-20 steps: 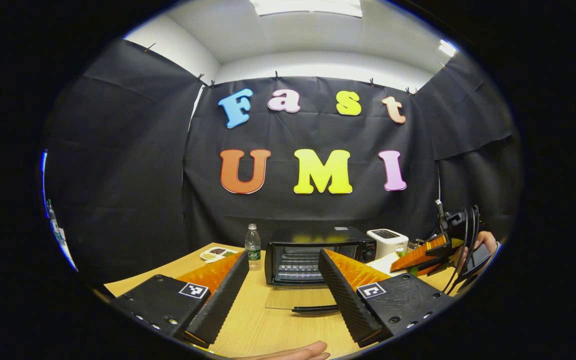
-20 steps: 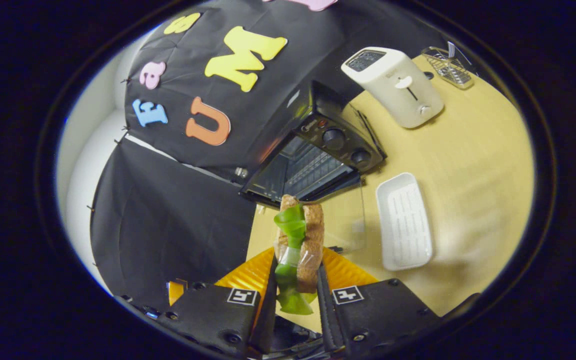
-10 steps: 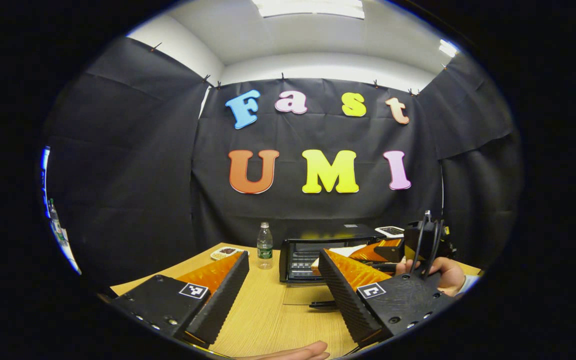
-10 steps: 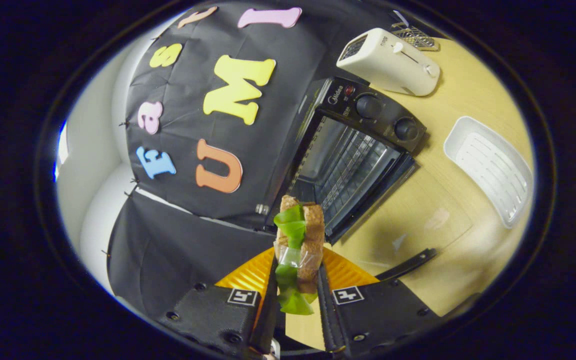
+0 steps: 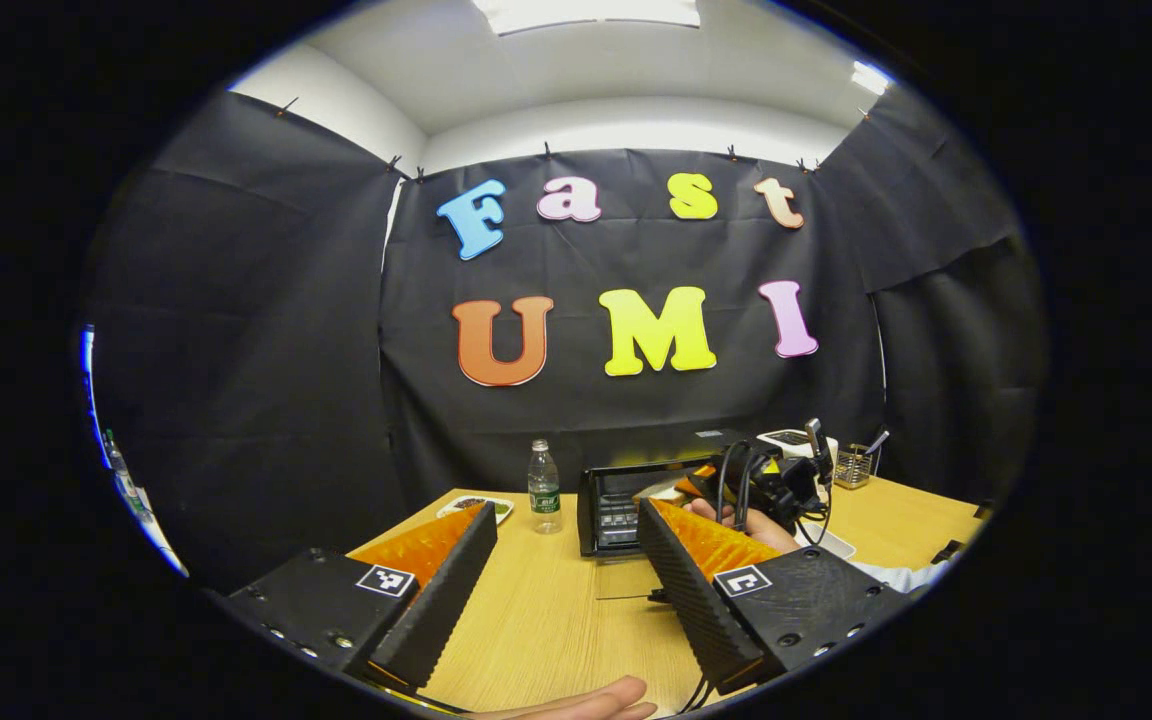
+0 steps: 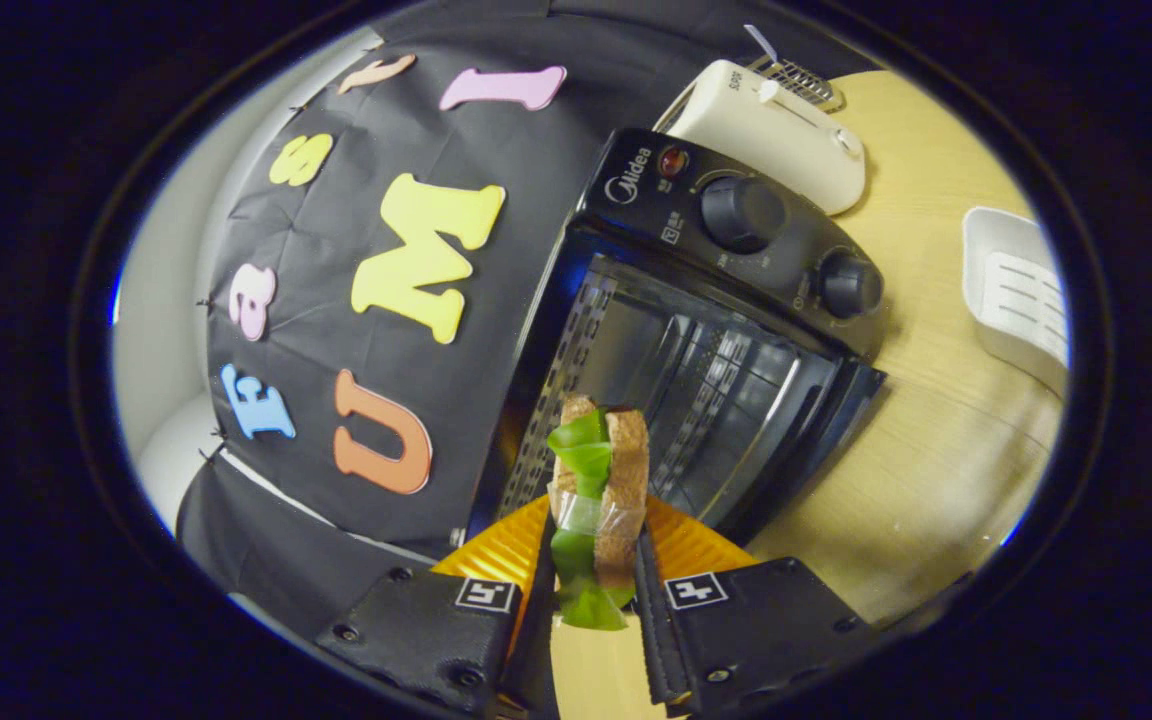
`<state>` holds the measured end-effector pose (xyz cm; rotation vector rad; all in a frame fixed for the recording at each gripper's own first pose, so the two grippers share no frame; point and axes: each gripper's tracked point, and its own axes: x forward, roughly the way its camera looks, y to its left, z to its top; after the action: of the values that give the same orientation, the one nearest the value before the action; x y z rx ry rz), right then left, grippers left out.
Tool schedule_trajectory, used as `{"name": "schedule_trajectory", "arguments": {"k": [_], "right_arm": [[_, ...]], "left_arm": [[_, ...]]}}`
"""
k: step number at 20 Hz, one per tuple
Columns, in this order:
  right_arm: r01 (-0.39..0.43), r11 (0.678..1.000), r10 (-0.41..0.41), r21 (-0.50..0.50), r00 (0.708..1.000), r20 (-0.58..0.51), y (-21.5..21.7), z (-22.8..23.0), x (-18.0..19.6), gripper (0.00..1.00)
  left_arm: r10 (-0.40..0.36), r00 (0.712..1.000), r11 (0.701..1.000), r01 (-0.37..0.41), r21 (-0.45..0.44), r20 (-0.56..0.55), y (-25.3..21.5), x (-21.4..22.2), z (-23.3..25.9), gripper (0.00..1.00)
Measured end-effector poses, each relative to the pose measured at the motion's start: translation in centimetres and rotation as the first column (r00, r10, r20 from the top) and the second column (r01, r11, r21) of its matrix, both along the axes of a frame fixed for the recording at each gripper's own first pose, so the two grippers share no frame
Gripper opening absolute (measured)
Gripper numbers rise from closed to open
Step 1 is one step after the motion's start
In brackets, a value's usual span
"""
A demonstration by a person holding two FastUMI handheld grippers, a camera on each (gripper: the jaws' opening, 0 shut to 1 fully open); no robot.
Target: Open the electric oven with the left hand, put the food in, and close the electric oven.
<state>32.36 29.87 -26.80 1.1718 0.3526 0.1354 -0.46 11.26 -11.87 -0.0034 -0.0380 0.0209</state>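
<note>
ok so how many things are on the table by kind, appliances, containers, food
Appliances: 2, the electric oven and the white toaster.
Containers: 4, the water bottle, the snack plate, the white tray and the wire basket.
Food: 1, the sandwich, held in the right tongs.
Total: 7

Black electric oven [image 6: 726, 300] with black knobs and a red lamp. Sandwich [image 6: 598, 480]: brown bread, green lettuce. Off-white toaster [image 6: 776, 130]. White ribbed tray [image 6: 1021, 295]. Light wood-grain desk [image 5: 546, 620]. Clear bottle [image 5: 542, 485] with green label.
</note>
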Motion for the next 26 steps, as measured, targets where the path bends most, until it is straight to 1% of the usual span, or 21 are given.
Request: {"name": "schedule_trajectory", "arguments": {"k": [1, 2, 3, 5, 7, 8, 11, 13, 16, 18, 19, 21, 22, 23, 24, 25, 26], "right_arm": [[0.020, 1.000, -0.019, -0.021, 0.999, 0.027, 0.1, 0.0, 1.3, 0.41], [0.033, 0.998, -0.031, -0.061, 0.999, 0.028, 0.4, -0.6, 2.1, 0.41], [0.055, 0.995, -0.052, -0.079, 0.998, 0.039, 0.2, -1.1, 2.8, 0.41], [0.102, 0.989, -0.100, -0.109, 0.995, 0.023, 0.0, -2.6, 4.1, 0.41], [0.144, 0.985, -0.144, -0.092, 0.990, 0.007, -0.2, -3.7, 4.5, 0.41], [0.154, 0.984, -0.154, -0.086, 0.988, 0.004, 0.0, -4.0, 4.7, 0.41], [0.151, 0.980, -0.153, -0.129, 0.988, -0.007, 0.2, -4.9, 4.9, 0.41], [0.140, 0.976, -0.142, -0.166, 0.990, 0.005, 0.5, -4.8, 5.0, 0.41], [0.132, 0.967, -0.130, -0.217, 0.991, 0.024, 0.6, -4.9, 5.1, 0.42], [0.116, 0.951, -0.105, -0.285, 0.993, 0.057, 0.6, -4.8, 5.1, 0.45], [0.105, 0.945, -0.090, -0.309, 0.994, 0.061, 0.8, -4.7, 5.0, 0.36], [0.085, 0.933, -0.069, -0.350, 0.996, 0.057, 0.9, -4.6, 5.1, 0.36], [0.080, 0.926, -0.065, -0.370, 0.997, 0.052, 0.9, -4.7, 5.1, 0.49], [0.063, 0.918, -0.050, -0.392, 0.998, 0.042, 1.1, -4.8, 4.9, 0.38], [0.040, 0.910, -0.030, -0.412, 0.999, 0.031, 1.4, -4.8, 4.7, 0.57], [0.011, 0.898, -0.004, -0.439, 1.000, 0.016, 1.7, -5.0, 4.6, 0.45], [-0.023, 0.884, 0.026, -0.466, 1.000, 0.000, 2.2, -5.1, 4.6, 0.52]], "left_arm": [[-0.002, 1.000, 1.000, 0.002, -0.012, -0.002, -0.1, 0.0, -0.3, 0.93], [-0.012, 1.000, 0.999, 0.011, -0.030, -0.011, -0.3, 0.0, -0.6, 0.93], [-0.025, 1.000, 0.999, 0.025, -0.045, -0.016, -0.6, -0.1, -1.0, 0.93], [-0.033, 0.999, 0.998, 0.032, -0.048, -0.024, -0.5, -0.1, -1.4, 0.93], [-0.025, 0.999, 0.999, 0.024, -0.040, -0.030, 0.2, 0.1, -2.0, 0.93], [-0.027, 0.999, 0.999, 0.026, -0.043, -0.028, 0.4, 0.0, -2.0, 0.93], [-0.041, 0.999, 0.998, 0.040, -0.049, -0.031, 0.5, -0.6, -2.1, 0.93], [-0.055, 0.998, 0.998, 0.054, -0.030, -0.021, 0.4, -0.7, -2.1, 0.93], [-0.050, 0.998, 0.999, 0.049, -0.006, -0.026, 0.9, -0.8, -2.7, 0.93], [-0.051, 0.997, 0.999, 0.051, 0.002, -0.054, 1.2, -0.7, -3.6, 0.93], [-0.048, 0.997, 0.999, 0.048, 0.009, -0.067, 1.5, -0.7, -3.8, 0.93], [-0.025, 0.997, 0.999, 0.027, 0.026, -0.078, 2.3, -0.7, -3.9, 0.93], [-0.022, 0.996, 0.999, 0.024, 0.027, -0.081, 2.4, -0.7, -3.9, 0.93], [-0.027, 0.996, 0.999, 0.029, 0.023, -0.087, 2.1, -0.8, -4.1, 0.93], [-0.032, 0.994, 0.999, 0.034, 0.020, -0.103, 1.9, -0.6, -4.6, 0.93], [-0.034, 0.992, 0.999, 0.036, 0.020, -0.122, 1.8, -0.6, -5.2, 0.93], [-0.035, 0.990, 0.999, 0.039, 0.028, -0.137, 1.7, -0.6, -5.5, 0.84]]}}
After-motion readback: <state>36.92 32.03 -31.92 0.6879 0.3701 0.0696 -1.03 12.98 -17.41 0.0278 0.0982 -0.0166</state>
